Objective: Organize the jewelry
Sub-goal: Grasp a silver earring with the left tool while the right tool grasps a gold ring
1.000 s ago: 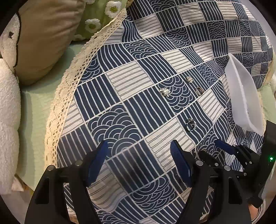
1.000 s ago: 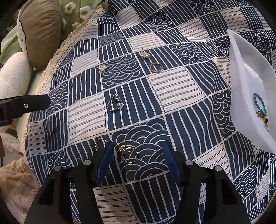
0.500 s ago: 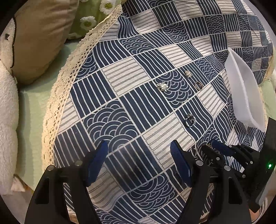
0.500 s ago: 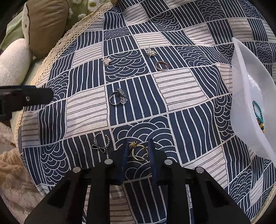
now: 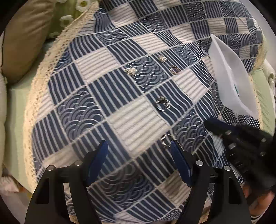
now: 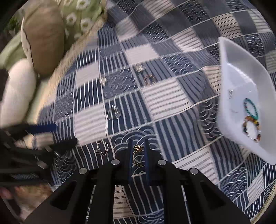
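My right gripper (image 6: 138, 151) is shut on a gold ring (image 6: 137, 155) with a flower top, held just above the patterned cloth. A white dish (image 6: 241, 72) at the right holds a turquoise bracelet (image 6: 251, 107) and a brown bead bracelet (image 6: 251, 127). On the cloth lie a bow ring (image 6: 102, 149), a silver ring (image 6: 113, 112), a plain band (image 6: 149, 79) and two small earrings (image 6: 103, 80). My left gripper (image 5: 138, 155) is open and empty above the cloth, with the bow ring (image 5: 166, 140) by its right finger. The right gripper (image 5: 241, 143) shows blurred at right.
The blue and white cloth (image 5: 120, 120) has a lace edge (image 5: 34, 103) at left. A brown cushion (image 6: 43, 43), a white plush (image 6: 15, 93) and daisy-print fabric (image 6: 82, 15) lie beyond it. The dish (image 5: 229, 77) stands at the cloth's right side.
My right gripper closed on the gold ring and lifted it, swinging toward the dish. My left gripper stayed open and drifted slightly forward.
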The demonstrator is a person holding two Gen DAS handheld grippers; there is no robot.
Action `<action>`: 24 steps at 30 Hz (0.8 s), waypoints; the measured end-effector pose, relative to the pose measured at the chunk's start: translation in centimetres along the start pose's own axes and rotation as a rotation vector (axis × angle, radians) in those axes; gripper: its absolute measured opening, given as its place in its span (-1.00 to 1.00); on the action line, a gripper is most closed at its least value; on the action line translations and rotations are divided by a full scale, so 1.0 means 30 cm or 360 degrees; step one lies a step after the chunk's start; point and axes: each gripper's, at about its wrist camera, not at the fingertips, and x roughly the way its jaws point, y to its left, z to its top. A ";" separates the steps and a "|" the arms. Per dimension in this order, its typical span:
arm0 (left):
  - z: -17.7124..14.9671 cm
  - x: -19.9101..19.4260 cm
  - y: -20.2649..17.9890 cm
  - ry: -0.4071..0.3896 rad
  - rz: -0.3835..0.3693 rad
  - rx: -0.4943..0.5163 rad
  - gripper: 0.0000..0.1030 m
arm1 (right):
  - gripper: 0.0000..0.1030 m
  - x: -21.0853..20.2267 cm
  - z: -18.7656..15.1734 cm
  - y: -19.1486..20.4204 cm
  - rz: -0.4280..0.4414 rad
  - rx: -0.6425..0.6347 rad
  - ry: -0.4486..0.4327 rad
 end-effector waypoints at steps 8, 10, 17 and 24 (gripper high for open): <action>-0.033 0.104 -0.127 0.0054 -0.0002 0.0054 0.37 | -0.75 -0.107 0.019 -0.134 0.0000 0.0130 -0.0098; -0.033 0.121 -0.141 0.0050 0.0023 0.0070 0.33 | -0.75 -0.114 0.008 -0.153 0.0001 0.0136 -0.0100; -0.021 0.144 -0.164 0.0000 0.0167 0.0138 -0.22 | -0.75 -0.117 -0.013 -0.156 0.0031 0.0131 -0.0101; -0.023 0.139 -0.148 -0.0010 0.0184 0.0157 -0.56 | -0.75 -0.120 -0.005 -0.147 0.0049 0.0128 -0.0106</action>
